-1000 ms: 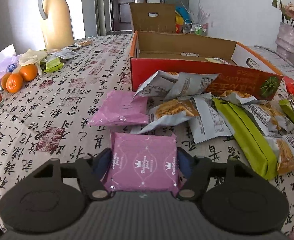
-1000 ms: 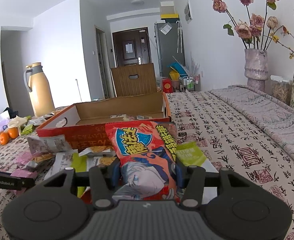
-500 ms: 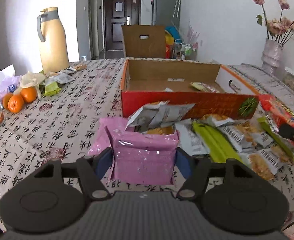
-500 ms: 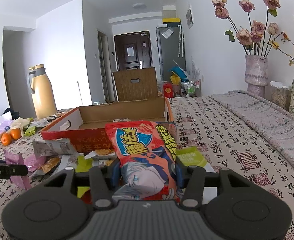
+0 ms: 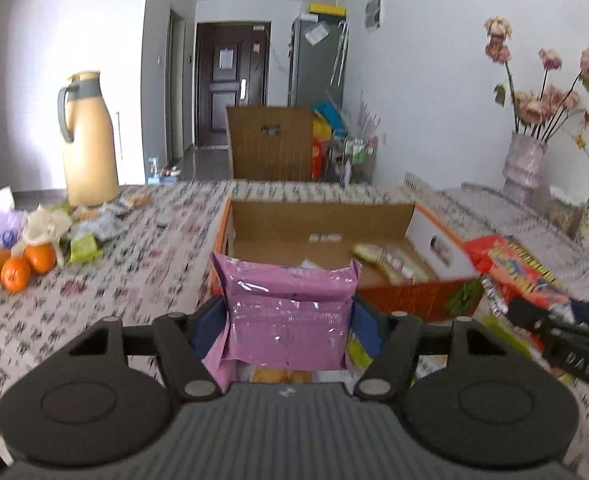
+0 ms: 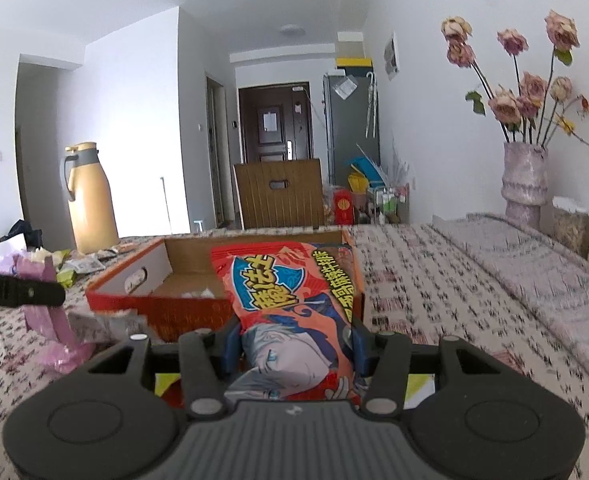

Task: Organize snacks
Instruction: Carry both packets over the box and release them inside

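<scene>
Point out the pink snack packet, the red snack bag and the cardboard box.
pink snack packet (image 5: 290, 320), left wrist view, middle of its face
red snack bag (image 6: 290, 296), right wrist view, printed front
cardboard box (image 5: 410, 300), left wrist view, red front wall

left gripper arm (image 6: 18, 293): showing "bot.AI", cut off | orange snack bag (image 6: 290, 300): showing Chinese print, not legible | tablecloth (image 6: 434, 280): calligraphy blurring

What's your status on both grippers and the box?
Left gripper shut on pink packet, right gripper shut on red snack bag. Both short of the open cardboard box, box partly filled. Nothing blocking the path in.
</scene>
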Tool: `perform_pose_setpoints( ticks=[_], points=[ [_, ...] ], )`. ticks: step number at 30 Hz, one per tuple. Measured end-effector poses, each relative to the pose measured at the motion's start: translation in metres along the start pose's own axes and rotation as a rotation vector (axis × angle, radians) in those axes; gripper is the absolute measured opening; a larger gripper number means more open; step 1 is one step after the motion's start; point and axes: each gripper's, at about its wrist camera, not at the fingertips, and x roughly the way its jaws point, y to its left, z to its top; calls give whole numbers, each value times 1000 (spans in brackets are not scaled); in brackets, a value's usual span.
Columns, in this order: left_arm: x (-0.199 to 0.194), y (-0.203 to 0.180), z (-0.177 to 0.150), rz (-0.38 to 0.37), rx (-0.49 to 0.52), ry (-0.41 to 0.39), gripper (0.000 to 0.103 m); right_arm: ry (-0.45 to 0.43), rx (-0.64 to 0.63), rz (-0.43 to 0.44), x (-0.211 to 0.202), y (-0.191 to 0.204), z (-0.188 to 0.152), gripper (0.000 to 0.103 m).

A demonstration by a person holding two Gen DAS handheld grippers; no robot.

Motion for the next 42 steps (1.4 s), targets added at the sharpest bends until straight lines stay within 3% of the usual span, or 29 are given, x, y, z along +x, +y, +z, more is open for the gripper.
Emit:
perform_pose_setpoints(
  ticks=[9,18,30,42],
  points=[
    [19,-14,37,-23,4,-76,68,-53,-13,15,34,5,33,51],
    [55,-18,61,-24,-18,-89,68,-71,-32,18,78,10,59,51],
    [119,-12,71,23,-56,-42,68,-14,-5,5,144,6,69,51],
    [152,0,52,28,-75,44,68,71,3,19,165,2,53,51]
  ],
)
